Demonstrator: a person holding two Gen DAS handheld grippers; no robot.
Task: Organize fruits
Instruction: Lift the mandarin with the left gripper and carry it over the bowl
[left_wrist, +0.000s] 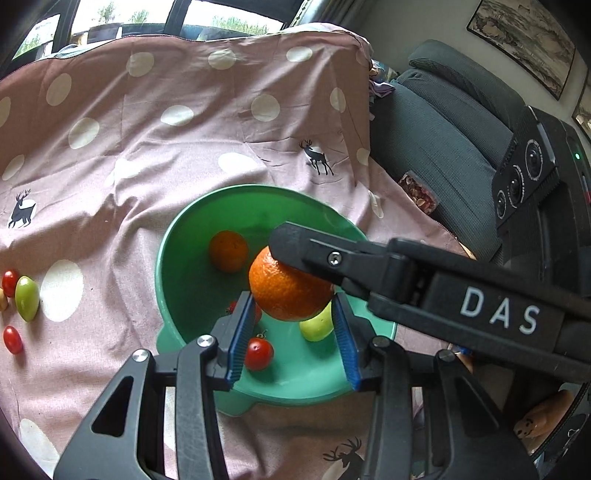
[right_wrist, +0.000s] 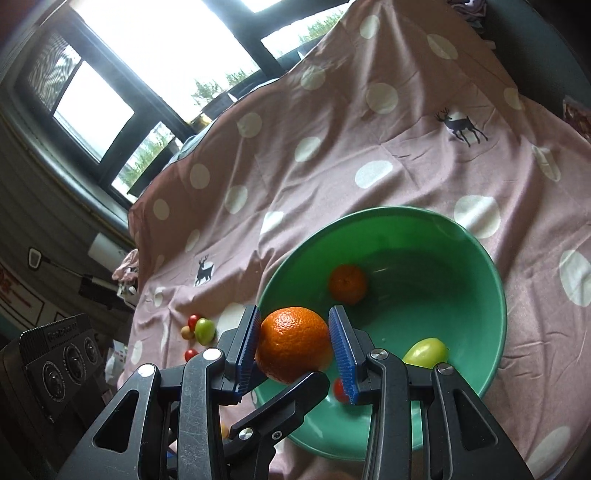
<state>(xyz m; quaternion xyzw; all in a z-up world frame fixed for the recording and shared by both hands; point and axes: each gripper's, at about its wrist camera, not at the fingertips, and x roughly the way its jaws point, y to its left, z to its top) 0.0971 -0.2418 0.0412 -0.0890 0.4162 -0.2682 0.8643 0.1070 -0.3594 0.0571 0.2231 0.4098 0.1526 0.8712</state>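
A green bowl (left_wrist: 173, 280) (right_wrist: 476, 280) sits on a pink dotted cloth. In it lie a small orange (left_wrist: 228, 251) (right_wrist: 348, 283), a green fruit (left_wrist: 318, 325) (right_wrist: 424, 351) and red cherry tomatoes (left_wrist: 258, 353) (right_wrist: 339, 388). My right gripper (right_wrist: 295, 341) is shut on a large orange (right_wrist: 293, 343) (left_wrist: 290, 291) and holds it over the bowl's near rim. My left gripper (left_wrist: 295, 332) is open, its blue pads (left_wrist: 242, 334) on either side just below that orange. The right gripper's finger (left_wrist: 314, 254) crosses the left wrist view.
Loose fruit lies on the cloth left of the bowl: a green one (left_wrist: 26, 298) (right_wrist: 205, 329) and red tomatoes (left_wrist: 13, 339) (right_wrist: 190, 354). A dark sofa (left_wrist: 443, 122) stands to the right. Windows are behind the cloth.
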